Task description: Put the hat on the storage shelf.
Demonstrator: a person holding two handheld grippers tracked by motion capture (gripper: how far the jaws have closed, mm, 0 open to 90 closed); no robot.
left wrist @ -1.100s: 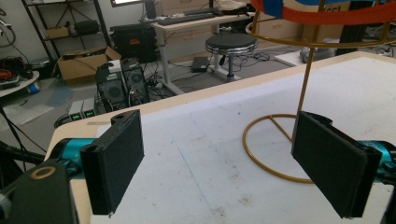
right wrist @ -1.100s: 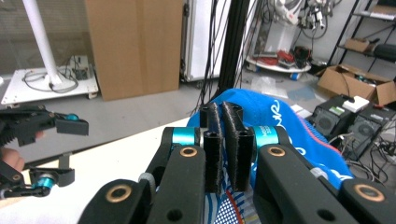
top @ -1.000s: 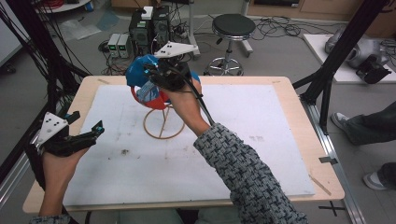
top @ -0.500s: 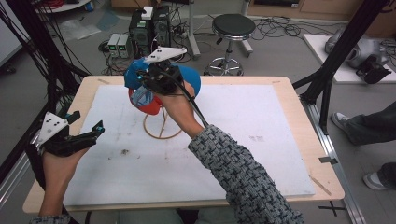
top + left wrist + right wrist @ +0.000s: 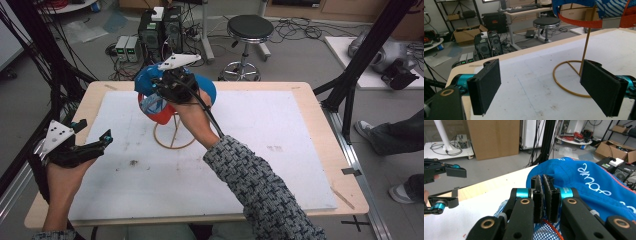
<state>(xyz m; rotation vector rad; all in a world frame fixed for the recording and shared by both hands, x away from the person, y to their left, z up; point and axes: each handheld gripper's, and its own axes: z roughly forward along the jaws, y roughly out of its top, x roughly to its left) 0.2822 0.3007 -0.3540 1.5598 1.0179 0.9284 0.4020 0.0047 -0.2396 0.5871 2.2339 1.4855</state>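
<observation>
Cap [image 5: 150, 85] work looks close to its end: the blue cap, with its mesh back and red-edged brim, sits at the top of the gold wire stand [image 5: 174, 134] near the far edge of the table [image 5: 320, 105], over the white mat [image 5: 280, 165]. Right gripper [image 5: 162, 90] is on it, its jaws pinched together on a fold of the blue cloth, as the right gripper view shows with the pads [image 5: 539, 195] nearly meeting and the fabric bunched just beyond them. Whether the cap already rests fully on the stand's top or hangs partly from the grip, I cannot tell; the stand's post [image 5: 587, 37] and ring base [image 5: 564, 75] stand upright beneath it. Left gripper [image 5: 92, 145] waits well apart at the near left of the mat, jaws spread wide with nothing between them. What seems left is to settle the cap squarely on the stand, let go of the cloth and draw the hand away without tipping the light stand.
</observation>
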